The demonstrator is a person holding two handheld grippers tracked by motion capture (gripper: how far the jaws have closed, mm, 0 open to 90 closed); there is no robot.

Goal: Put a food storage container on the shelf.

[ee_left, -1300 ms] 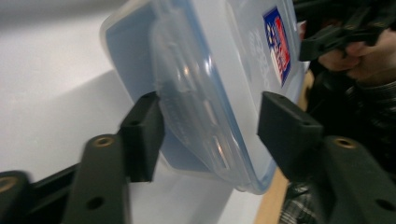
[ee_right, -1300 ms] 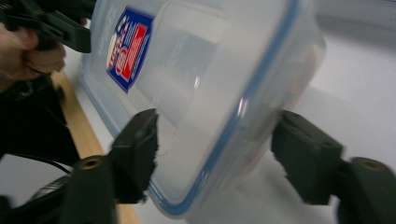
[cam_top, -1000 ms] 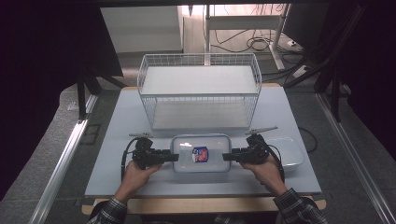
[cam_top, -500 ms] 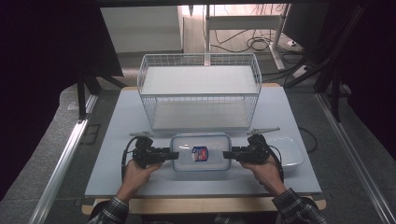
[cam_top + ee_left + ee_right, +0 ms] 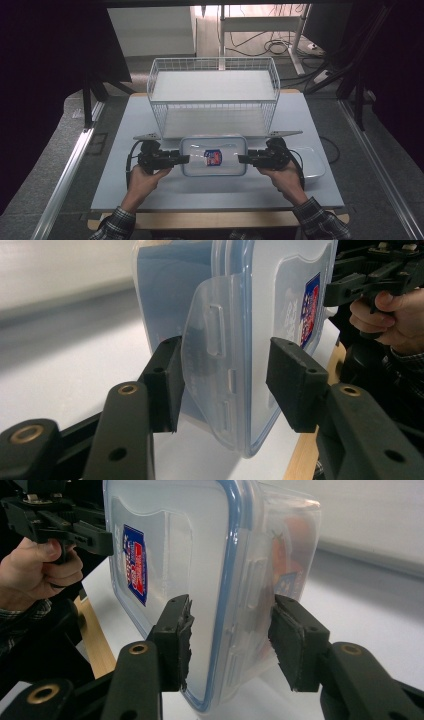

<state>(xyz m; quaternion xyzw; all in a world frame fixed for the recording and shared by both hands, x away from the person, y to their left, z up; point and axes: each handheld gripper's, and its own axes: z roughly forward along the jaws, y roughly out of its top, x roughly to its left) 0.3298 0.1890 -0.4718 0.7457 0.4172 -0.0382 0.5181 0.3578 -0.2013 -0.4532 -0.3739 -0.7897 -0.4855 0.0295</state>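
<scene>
From above, your left claw (image 5: 183, 158) and right claw (image 5: 242, 159) flank the clear lidded box (image 5: 214, 155) on the counter (image 5: 125, 130). Left gripper view: your jaws gape around its end flap (image 5: 212, 365). Right gripper view: jaws spread, straddling the box's rim.

High view looks down from overhead; both gripper views face inward, sharing the lidded container (image 5: 214, 155) close-up.

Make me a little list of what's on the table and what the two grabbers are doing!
box: clear lidded container, red-blue sticker on lid
left gripper: open, jaws either side of the box's left end flap
right gripper: open, jaws straddling the right end
behind box: white wire basket
far right: clear tray
surface: table
</scene>
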